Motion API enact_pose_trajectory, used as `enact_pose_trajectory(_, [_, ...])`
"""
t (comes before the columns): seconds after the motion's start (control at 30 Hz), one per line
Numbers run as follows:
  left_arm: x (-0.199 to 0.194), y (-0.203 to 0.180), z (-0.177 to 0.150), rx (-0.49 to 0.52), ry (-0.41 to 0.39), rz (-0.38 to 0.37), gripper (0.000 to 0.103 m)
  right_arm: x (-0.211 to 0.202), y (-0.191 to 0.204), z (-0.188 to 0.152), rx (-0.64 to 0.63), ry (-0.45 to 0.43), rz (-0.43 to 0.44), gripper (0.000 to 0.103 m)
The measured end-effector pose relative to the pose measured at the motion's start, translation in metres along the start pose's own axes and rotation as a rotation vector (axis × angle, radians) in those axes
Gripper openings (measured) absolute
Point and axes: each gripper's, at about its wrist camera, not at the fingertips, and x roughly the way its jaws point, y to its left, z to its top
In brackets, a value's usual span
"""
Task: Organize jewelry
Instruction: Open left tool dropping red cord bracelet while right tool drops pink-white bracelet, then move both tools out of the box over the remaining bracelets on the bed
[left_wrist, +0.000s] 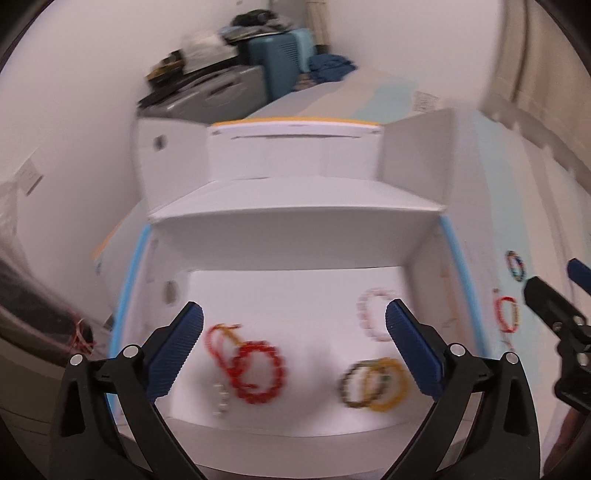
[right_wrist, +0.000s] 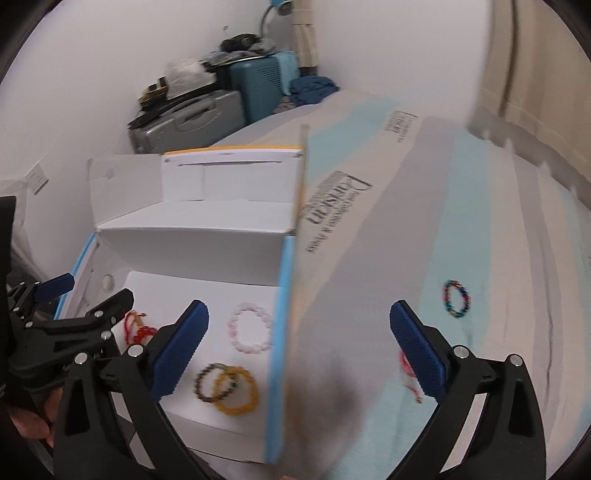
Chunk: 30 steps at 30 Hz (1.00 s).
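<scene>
A home bedroom: a bed (right_wrist: 461, 192) with striped sheet, suitcases (right_wrist: 192, 114) piled with clutter in the far corner, curtain (right_wrist: 524, 74) at right.

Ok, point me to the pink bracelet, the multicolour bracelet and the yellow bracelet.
pink bracelet (right_wrist: 251, 328): right wrist view, lower beads of its ring.
multicolour bracelet (right_wrist: 457, 298): right wrist view, its beaded ring on the bedsheet.
yellow bracelet (left_wrist: 388, 387): left wrist view, inner edge of its ring.

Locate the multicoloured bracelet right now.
The multicoloured bracelet lies outside the white box, on the striped bedcover to the box's right, beyond the red bracelet.
</scene>
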Motion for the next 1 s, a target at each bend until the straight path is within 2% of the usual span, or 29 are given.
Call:
enact_pose_trajectory(0.37, [-0.008,-0.11,0.0,0.098,-0.019,-0.127,0.097,-0.019,-0.119,-0.016,0.181,0.008,-0.121,0.095])
enact_pose_trajectory(0.53, [-0.006,-0.161,-0.005,0.148,-0.012,-0.179,0.097,-0.017,-0.158,-0.021,0.208,0.023,-0.165,0.095])
enact_pose_trajectory(0.63, [0.0,-0.185,-0.009,0.177,0.0,-0.201,0.097,-0.011,-0.18,-0.023,0.222,0.024,-0.185,0.095])
enact_pose_trajectory(0.83, [0.022,-0.235,-0.019,0.222,0.04,-0.246,0.097,0.007,-0.223,-0.026,0.259,0.015,-0.166,0.095])
enact_pose_trajectory(1.0, [0.05,-0.27,-0.026,0.264,0.078,-0.267,0.097,0.043,-0.241,-0.026,0.22,0.074,-0.21,0.095])
